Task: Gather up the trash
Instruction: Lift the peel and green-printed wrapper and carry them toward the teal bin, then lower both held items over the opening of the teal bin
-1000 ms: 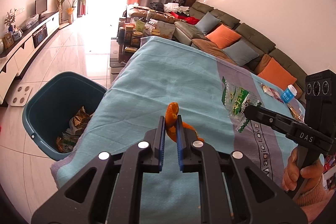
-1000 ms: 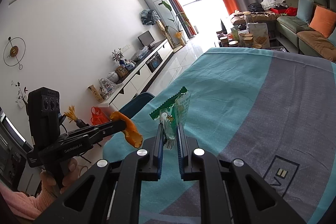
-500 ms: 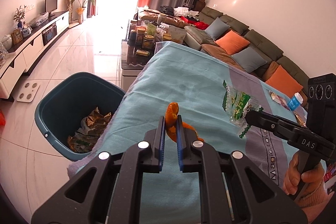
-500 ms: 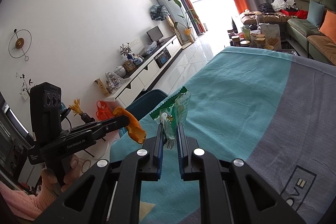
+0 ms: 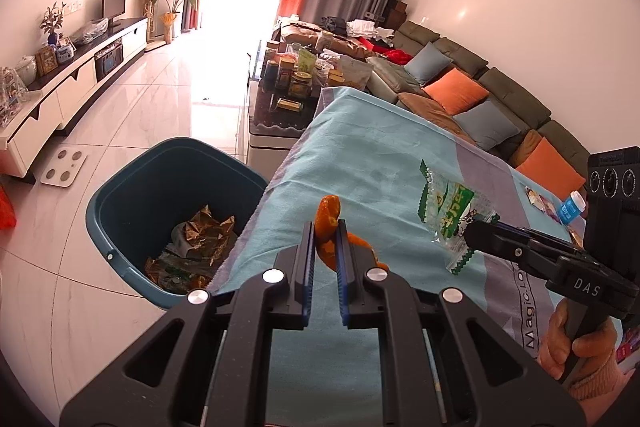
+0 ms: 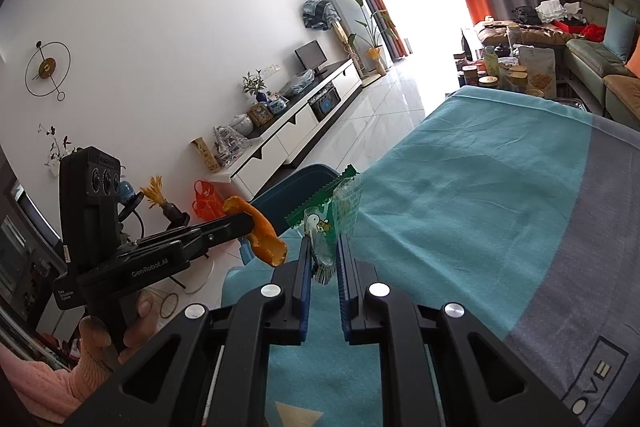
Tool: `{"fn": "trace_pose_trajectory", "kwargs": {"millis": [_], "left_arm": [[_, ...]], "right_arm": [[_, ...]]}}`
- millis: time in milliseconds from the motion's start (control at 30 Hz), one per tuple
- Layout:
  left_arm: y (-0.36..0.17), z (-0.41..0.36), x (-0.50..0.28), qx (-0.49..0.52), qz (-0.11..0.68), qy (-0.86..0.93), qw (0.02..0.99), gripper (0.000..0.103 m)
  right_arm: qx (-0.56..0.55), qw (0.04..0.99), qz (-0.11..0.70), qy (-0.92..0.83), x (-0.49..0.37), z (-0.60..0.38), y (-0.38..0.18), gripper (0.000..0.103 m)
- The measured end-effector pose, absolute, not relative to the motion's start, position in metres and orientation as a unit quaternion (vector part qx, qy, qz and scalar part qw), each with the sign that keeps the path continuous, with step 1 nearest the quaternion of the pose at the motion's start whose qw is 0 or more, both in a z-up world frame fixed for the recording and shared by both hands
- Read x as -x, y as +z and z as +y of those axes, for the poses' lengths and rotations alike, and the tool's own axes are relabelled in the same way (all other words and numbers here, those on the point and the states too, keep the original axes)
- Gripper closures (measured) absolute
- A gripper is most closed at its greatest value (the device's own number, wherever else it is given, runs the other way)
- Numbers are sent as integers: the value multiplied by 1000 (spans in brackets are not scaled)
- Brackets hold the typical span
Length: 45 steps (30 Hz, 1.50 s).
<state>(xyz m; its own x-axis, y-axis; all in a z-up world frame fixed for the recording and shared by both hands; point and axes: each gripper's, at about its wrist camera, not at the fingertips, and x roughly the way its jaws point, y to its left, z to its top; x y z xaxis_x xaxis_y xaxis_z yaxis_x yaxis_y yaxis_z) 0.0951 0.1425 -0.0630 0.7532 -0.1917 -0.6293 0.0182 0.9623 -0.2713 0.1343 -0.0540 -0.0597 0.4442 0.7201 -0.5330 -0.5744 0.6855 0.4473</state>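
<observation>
Above table edge: left gripper clenches orange peel, right gripper clenches snack wrapper. Early release risks trash missing bin, landing on cloth.

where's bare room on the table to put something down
The teal cloth is bare from its far edge by the cluttered coffee table back toward the grippers. The grey band beside it is bare too. It is crowded at the sofa-side corner: a blue-capped bottle and small packets.
</observation>
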Motion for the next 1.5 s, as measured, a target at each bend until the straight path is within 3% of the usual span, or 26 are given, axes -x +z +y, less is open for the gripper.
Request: {"fn": "trace_pose_trajectory", "kwargs": {"millis": [1500], "left_arm": [[-61,180,-90,133,339,-3,931,93]], "right_arm": [[-59,823,374,424,-149,9,-60,92]]}}
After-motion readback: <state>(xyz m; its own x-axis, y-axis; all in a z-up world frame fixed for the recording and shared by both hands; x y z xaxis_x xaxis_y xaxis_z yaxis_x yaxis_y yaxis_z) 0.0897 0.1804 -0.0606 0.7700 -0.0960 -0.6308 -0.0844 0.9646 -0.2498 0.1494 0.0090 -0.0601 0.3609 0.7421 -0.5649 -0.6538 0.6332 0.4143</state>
